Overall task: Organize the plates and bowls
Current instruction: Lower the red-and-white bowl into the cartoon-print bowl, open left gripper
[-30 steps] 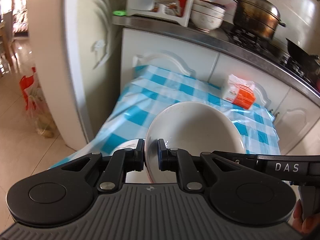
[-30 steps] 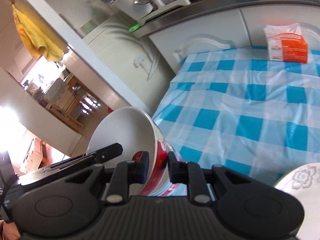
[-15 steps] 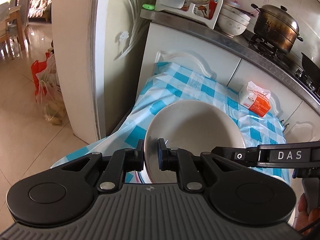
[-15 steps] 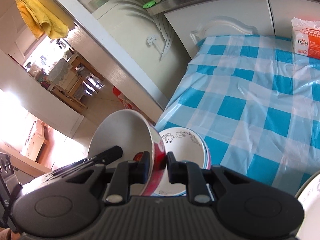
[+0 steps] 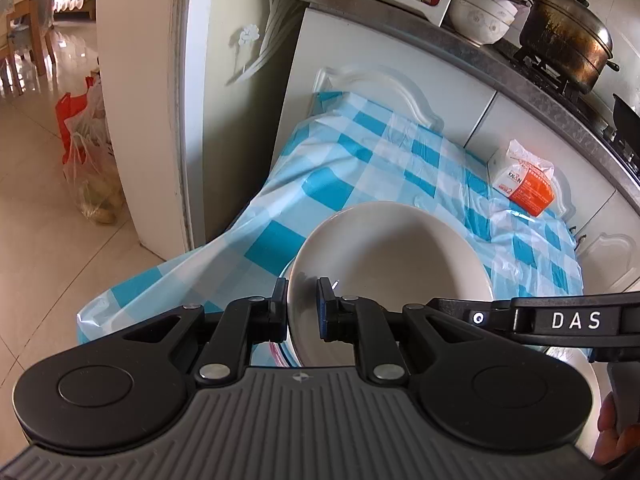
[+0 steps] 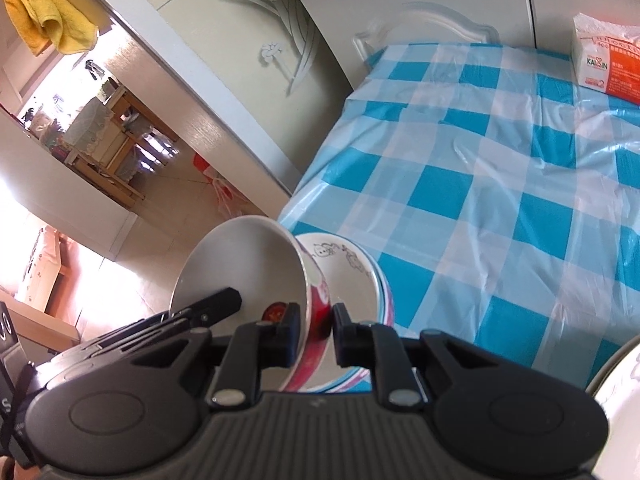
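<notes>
A: What has the left gripper (image 5: 303, 307) got?
B: It's clenched on the near rim of the white bowl (image 5: 390, 264), over the checked surface (image 5: 348, 160).
A: And the right gripper (image 6: 316, 334)?
B: Clamped on the same bowl's red outer wall (image 6: 318, 300). The bowl tilts, its lower edge inside a cartoon-printed bowl (image 6: 352, 264) at the surface's near corner. A tissue pack (image 5: 526, 182) lies well apart, near the cabinets
</notes>
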A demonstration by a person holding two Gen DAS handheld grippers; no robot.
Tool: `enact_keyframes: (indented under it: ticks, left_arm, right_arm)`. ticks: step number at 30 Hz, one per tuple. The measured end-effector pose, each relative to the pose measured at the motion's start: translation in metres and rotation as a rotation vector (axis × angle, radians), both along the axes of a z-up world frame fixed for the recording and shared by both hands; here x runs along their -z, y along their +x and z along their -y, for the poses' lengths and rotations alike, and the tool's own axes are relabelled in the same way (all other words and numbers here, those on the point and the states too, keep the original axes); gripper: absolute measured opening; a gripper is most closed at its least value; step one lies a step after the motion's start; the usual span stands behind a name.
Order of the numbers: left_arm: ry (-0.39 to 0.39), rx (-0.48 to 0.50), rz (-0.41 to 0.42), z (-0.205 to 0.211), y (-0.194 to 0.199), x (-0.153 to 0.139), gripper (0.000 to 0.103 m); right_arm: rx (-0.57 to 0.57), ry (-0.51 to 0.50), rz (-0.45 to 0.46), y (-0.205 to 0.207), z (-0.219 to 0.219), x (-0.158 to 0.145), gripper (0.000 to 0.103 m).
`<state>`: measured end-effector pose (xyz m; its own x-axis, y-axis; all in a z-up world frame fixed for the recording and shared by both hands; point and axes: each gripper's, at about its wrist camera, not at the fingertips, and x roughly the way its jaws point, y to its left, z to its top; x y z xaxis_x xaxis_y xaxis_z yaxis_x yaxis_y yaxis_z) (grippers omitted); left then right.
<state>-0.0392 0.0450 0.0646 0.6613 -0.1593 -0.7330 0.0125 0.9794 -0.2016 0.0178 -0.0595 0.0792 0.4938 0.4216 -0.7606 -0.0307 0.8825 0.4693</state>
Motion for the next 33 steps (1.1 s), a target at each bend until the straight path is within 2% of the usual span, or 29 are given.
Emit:
enact_keyframes:
  ticks: [21,33]
  left_arm:
    - [0.002,0.019,-0.056,0.003,0.012,0.013,0.01]
    - [0.006,0.04,-0.051,0.004,0.012,0.015,0.013]
  right_arm:
    - [0.03,-0.055,-0.035,0.007,0.003,0.01,0.016]
    - [0.028,-0.046,-0.001,0.007,0.009,0.012,0.017]
